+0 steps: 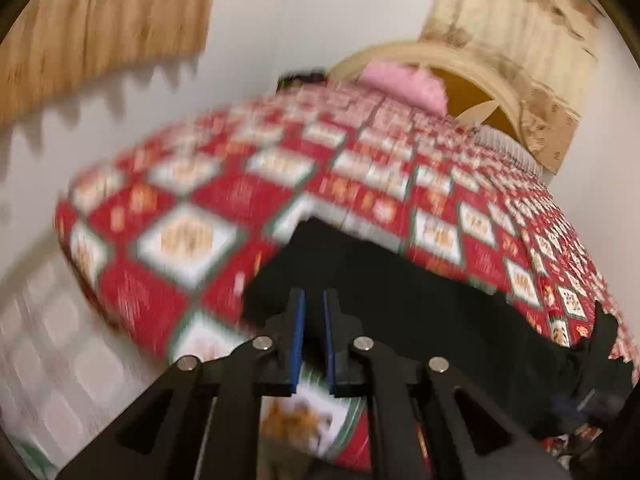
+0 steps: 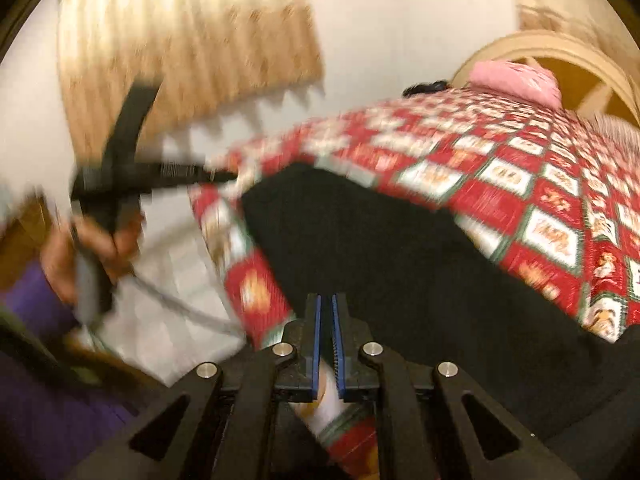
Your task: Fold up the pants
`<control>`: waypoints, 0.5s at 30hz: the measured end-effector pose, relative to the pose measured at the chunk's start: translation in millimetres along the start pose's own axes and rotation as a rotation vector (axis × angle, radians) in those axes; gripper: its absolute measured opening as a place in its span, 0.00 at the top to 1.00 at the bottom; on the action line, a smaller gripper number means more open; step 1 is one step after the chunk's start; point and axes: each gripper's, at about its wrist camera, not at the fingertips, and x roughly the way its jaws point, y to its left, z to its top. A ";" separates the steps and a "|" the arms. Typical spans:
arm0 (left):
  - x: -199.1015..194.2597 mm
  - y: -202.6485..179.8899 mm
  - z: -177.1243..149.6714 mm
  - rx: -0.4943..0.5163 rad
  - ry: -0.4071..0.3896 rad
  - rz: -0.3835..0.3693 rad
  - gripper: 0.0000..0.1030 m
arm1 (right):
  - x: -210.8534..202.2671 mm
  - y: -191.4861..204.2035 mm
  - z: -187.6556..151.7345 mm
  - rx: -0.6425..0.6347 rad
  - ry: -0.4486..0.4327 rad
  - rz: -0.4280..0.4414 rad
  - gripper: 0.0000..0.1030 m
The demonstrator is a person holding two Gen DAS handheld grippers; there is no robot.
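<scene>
Where black pants (image 1: 400,300) stretch lengthwise from lower right toward frame centre, red patchwork bed (image 1: 192,200), white wall (image 1: 300,12), both tools (image 1: 314,300) (image 2: 326,304) slightly parted, empty.

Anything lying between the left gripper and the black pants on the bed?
Nothing visible. The left gripper hangs just above the black pants, which lie bare on the red patterned bedspread; the pink pillow sits far off by the headboard.
</scene>
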 end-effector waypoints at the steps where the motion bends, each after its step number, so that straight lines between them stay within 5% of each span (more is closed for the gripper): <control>1: 2.2 -6.3 7.2 0.018 -0.028 -0.004 0.79 | -7.4 -13.7 11.3 0.054 -0.033 0.008 0.45; 2: 4.9 -10.5 12.2 0.022 -0.044 -0.009 0.74 | -12.4 -26.1 20.1 0.101 -0.065 0.006 0.21; 3: 11.6 -16.0 18.4 0.016 -0.060 -0.029 0.72 | -16.3 -39.6 27.9 0.150 -0.109 -0.004 0.20; 5: 27.1 -21.3 21.4 0.001 -0.066 -0.057 0.71 | -9.5 -61.3 42.3 0.211 -0.140 -0.020 0.20; 8: 56.5 -28.1 10.9 -0.019 -0.015 -0.037 0.71 | 27.8 -87.9 54.1 0.308 -0.047 0.013 0.23; 12: 82.9 -23.7 -22.8 0.000 0.068 0.068 0.72 | 72.1 -94.4 45.7 0.356 0.031 0.069 0.27; 13: 76.5 -19.7 -32.4 0.016 0.004 0.043 0.72 | 82.1 -94.0 42.6 0.363 0.055 0.082 0.27; 15: 70.9 -18.3 -40.7 0.048 -0.002 0.045 0.72 | 96.0 -93.1 36.5 0.373 0.101 0.080 0.27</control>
